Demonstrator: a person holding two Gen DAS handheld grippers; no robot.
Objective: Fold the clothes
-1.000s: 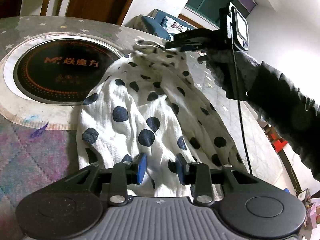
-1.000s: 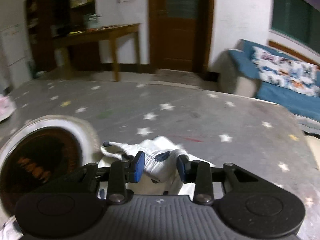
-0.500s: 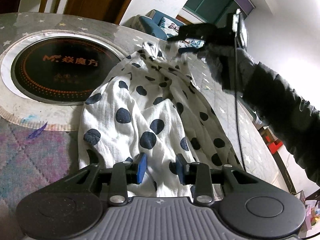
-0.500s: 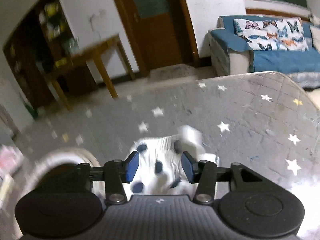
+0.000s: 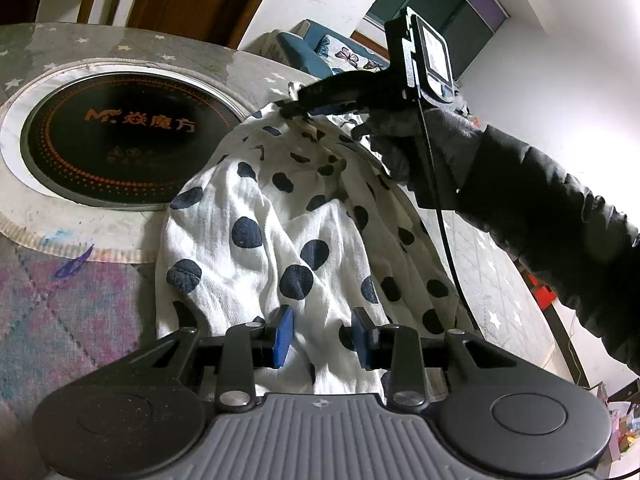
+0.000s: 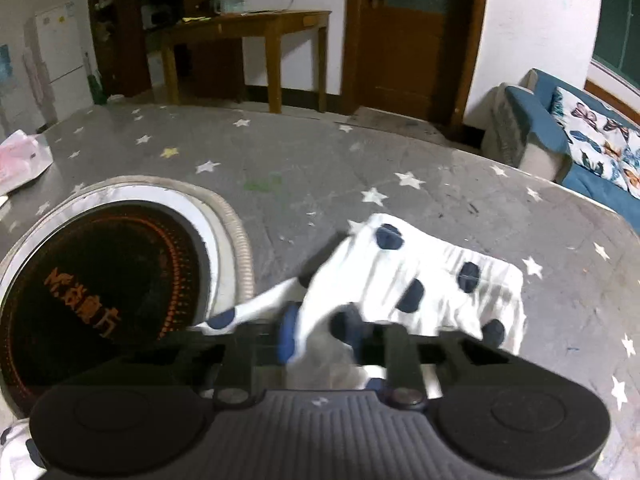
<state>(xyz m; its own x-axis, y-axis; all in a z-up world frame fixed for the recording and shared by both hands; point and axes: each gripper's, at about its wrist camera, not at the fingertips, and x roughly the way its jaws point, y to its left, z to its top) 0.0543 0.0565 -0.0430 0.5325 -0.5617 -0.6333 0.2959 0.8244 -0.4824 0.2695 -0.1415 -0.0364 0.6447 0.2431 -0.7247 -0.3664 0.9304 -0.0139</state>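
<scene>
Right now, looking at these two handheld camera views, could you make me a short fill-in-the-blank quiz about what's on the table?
1. The white garment is patterned with dark ____.
2. The grey table cover is printed with small ____.
3. The right tool holds the garment's far end ____ the table.
4. The black disc set in the table has lettering coloured ____.

Missing words: dots; stars; above; orange

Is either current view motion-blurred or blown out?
Left wrist view: sharp on the polka-dot garment and left gripper; the wall at right is overexposed. Right wrist view: the right gripper and the cloth at its fingers are smeared by motion; the star-print table cover and the room behind read clearer.
</scene>
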